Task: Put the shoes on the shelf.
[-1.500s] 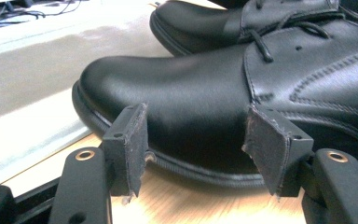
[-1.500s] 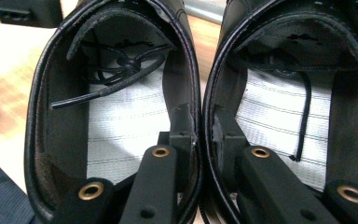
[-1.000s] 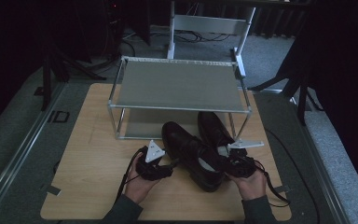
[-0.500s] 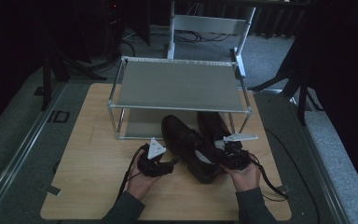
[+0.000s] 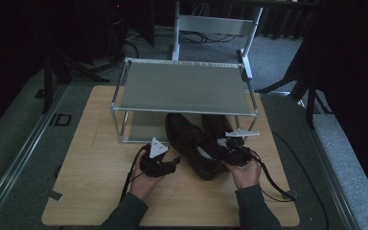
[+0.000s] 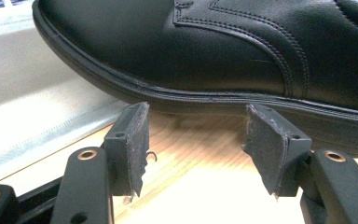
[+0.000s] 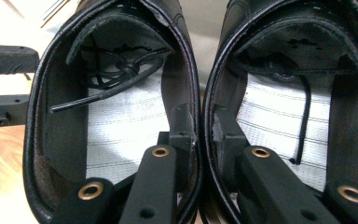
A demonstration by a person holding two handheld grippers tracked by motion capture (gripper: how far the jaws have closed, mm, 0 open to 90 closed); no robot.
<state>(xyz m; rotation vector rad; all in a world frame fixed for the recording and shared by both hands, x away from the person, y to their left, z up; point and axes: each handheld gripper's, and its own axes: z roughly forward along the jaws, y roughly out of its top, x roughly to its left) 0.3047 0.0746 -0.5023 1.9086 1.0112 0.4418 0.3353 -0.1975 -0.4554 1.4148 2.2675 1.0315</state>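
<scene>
Two black shoes (image 5: pixel 199 143) lie side by side on the wooden worktop (image 5: pixel 96 163), toes under a low metal shelf (image 5: pixel 184 88). The right gripper (image 7: pixel 200 121) is clenched on their two adjoining collar walls, one jaw inside each shoe, laces loose within. The left gripper (image 6: pixel 193 135) is released, jaws apart just beside the left shoe's sole.

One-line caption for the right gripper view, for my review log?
Right gripper pinches the touching inner walls of the left shoe and right shoe, one jaw inside each, laces tucked inside.
</scene>
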